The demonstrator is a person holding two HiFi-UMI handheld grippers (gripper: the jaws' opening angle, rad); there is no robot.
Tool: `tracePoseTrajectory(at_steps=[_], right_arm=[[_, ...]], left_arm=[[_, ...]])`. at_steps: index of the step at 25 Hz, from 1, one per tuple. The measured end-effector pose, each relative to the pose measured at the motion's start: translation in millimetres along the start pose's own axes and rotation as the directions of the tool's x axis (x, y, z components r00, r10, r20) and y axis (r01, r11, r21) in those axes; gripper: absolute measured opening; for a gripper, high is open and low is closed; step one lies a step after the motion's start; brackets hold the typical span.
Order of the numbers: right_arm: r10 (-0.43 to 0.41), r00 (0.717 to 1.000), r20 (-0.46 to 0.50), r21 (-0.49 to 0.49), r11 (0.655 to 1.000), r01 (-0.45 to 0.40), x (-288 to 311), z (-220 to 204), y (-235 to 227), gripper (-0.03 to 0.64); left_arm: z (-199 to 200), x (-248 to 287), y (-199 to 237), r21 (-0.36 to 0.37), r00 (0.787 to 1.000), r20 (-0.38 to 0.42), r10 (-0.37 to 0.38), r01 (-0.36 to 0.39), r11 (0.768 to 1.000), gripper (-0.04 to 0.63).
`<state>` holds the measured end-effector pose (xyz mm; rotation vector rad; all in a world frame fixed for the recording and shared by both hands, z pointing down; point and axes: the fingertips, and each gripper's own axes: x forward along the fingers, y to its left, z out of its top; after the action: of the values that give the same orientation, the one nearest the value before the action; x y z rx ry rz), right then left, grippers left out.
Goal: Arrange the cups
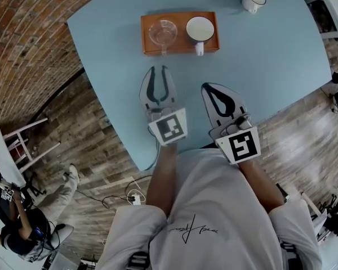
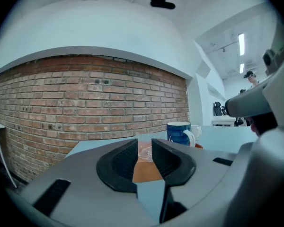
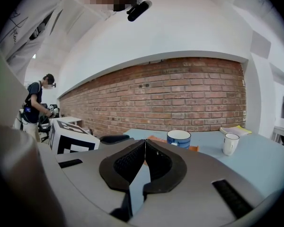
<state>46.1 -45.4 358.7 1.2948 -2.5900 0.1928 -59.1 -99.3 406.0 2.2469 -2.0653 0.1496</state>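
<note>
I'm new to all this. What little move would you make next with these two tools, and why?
Probably open the right gripper, whose jaws are shut, and reach toward the white mug: it stands alone off the orange tray, where the glass cup and blue mug already sit.

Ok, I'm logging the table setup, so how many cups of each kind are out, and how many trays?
Clear glass cup: 1
Blue mug: 1
White mug: 1
Orange tray: 1
Total: 4
</note>
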Motion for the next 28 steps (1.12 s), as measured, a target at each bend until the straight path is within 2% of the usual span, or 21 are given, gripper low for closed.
tracePoseTrajectory(at_steps=[3, 7, 18, 23, 28], right_arm=[[0.003, 1.0, 0.015, 0.002, 1.0, -0.003, -2.0, 4.5, 0.8, 0.021], [0.007, 1.0, 0.029, 0.011, 1.0, -0.007, -4.8, 10.7, 1.3, 0.021], [0.062, 0.996, 0.058, 0.036, 0.997, -0.065, -2.7, 29.0, 13.5, 0.021], [0.094, 0.995, 0.026, 0.067, 0.993, -0.095, -10.1, 32.7, 18.9, 0.021], [0.147, 0.989, -0.007, 0.118, 0.982, -0.146, -17.2, 39.6, 17.5, 0.021]], left_arm=[[10.7, -7.5, 1.3, -0.028, 1.0, 0.009, -0.008, 0.008, 1.0, 0.079], [19.7, -18.0, 2.5, -0.024, 1.0, 0.001, -0.023, 0.023, 0.999, 0.05], [50.1, -50.0, 6.0, -0.123, 0.998, -0.022, -0.062, 0.059, 0.991, 0.011], [66.1, -60.5, -6.3, -0.124, 0.993, -0.031, -0.117, 0.113, 0.986, 0.009], [67.6, -69.2, -20.9, -0.124, 0.977, -0.07, -0.199, 0.189, 0.974, 0.009]])
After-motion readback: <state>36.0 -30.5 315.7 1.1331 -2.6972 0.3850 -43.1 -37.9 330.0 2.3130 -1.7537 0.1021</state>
